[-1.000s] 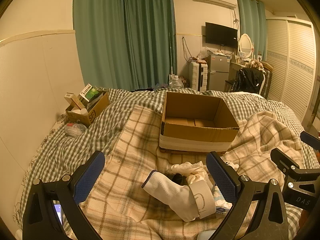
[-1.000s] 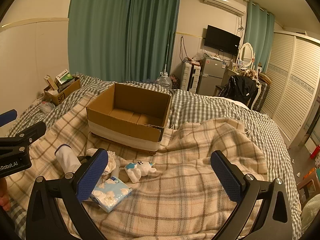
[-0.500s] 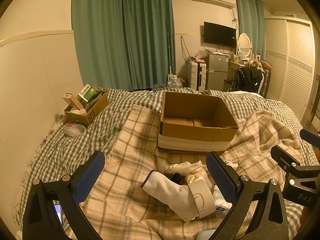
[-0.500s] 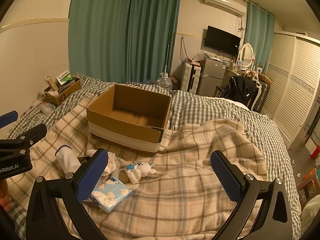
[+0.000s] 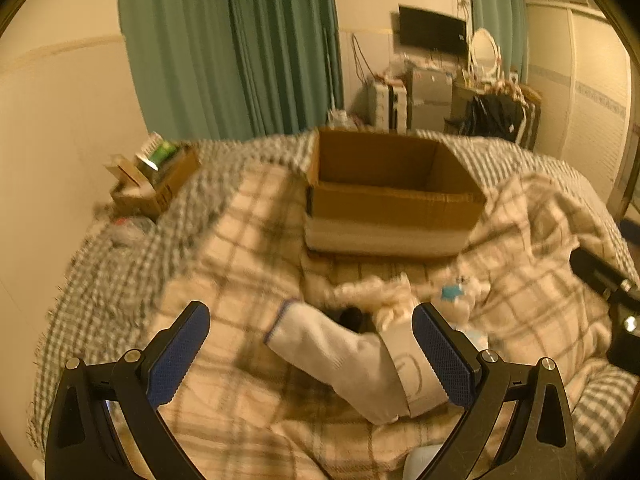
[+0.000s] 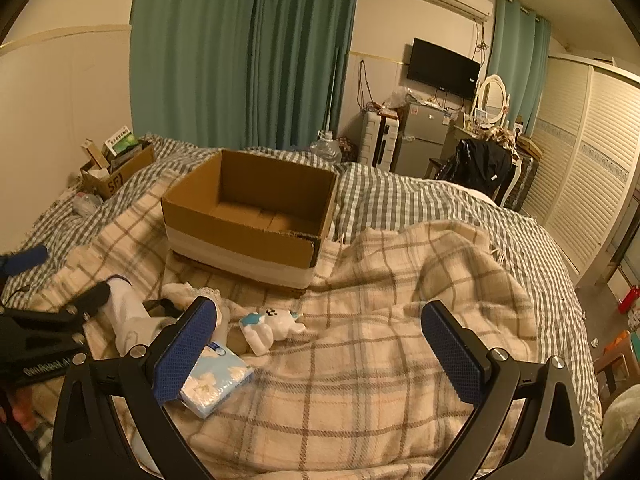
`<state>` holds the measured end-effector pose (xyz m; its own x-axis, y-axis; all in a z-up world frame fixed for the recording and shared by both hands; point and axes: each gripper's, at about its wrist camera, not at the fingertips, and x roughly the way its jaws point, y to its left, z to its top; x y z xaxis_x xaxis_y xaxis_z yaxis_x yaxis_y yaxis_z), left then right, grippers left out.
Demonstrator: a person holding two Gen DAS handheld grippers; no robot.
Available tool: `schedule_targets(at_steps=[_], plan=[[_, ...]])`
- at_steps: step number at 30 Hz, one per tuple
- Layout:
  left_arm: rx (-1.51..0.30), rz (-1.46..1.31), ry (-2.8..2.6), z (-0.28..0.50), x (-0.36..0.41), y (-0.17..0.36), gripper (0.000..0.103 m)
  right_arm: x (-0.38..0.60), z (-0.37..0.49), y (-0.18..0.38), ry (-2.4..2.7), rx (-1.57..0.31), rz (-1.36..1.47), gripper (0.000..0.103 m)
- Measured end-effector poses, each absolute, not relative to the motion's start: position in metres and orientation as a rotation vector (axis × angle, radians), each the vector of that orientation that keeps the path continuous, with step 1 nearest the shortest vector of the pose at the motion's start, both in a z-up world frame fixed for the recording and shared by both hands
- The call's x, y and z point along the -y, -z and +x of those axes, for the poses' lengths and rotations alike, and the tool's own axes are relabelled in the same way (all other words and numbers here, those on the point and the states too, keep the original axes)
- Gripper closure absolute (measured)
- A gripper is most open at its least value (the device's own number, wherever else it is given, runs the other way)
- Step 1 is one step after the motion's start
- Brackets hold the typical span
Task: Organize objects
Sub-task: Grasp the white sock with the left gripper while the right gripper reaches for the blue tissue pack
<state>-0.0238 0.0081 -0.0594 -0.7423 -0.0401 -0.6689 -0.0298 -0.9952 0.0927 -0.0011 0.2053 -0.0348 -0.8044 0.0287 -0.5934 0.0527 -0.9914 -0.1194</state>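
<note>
An open empty cardboard box (image 5: 392, 196) (image 6: 248, 216) stands on the plaid blanket. In front of it lie a white sock (image 5: 340, 356) (image 6: 128, 316), a white lacy cloth (image 5: 376, 292) (image 6: 188, 292), a small black item (image 5: 352, 314), a white and blue plush toy (image 6: 272, 322) (image 5: 460, 292) and a light blue tissue pack (image 6: 214, 380). My left gripper (image 5: 310, 354) is open, low over the sock, which lies between its fingers. My right gripper (image 6: 320, 356) is open and empty above bare blanket, right of the toy.
A small cardboard box (image 5: 156, 184) (image 6: 116, 168) full of items sits by the wall at the left, with a plastic bag (image 6: 86, 202) beside it. Green curtains (image 6: 240, 52), a fridge (image 6: 420, 140) and a chair with a black jacket (image 6: 480, 168) stand beyond the bed.
My left gripper has moved forward and down toward the sock; its view is blurred with motion. My right gripper has barely moved.
</note>
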Motion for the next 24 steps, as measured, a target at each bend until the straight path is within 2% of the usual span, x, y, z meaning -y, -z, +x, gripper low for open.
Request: schedule_targets(at_steps=[6, 13, 16, 20, 24], plan=[[0.124, 1.288, 2.904, -0.034, -0.011, 0.093, 0.001, -0.209, -0.007, 0.050, 2.948, -0.205, 1.042, 0.000], [0.016, 1.307, 2.933, -0.033, 0.009, 0.082, 0.005, -0.204, -0.008, 0.055, 2.930, -0.234, 1.060, 0.000], [0.068, 1.293, 2.905, -0.037, 0.016, 0.082, 0.007, -0.200, -0.008, 0.057, 2.915, -0.242, 1.067, 0.000], [0.109, 1.446, 2.910, -0.045, 0.006, 0.109, 0.010, -0.195, -0.008, 0.062, 2.897, -0.268, 1.080, 0.000], [0.012, 1.527, 2.963, -0.049, 0.001, 0.123, 0.013, -0.193, -0.009, 0.065, 2.888, -0.283, 1.090, 0.000]])
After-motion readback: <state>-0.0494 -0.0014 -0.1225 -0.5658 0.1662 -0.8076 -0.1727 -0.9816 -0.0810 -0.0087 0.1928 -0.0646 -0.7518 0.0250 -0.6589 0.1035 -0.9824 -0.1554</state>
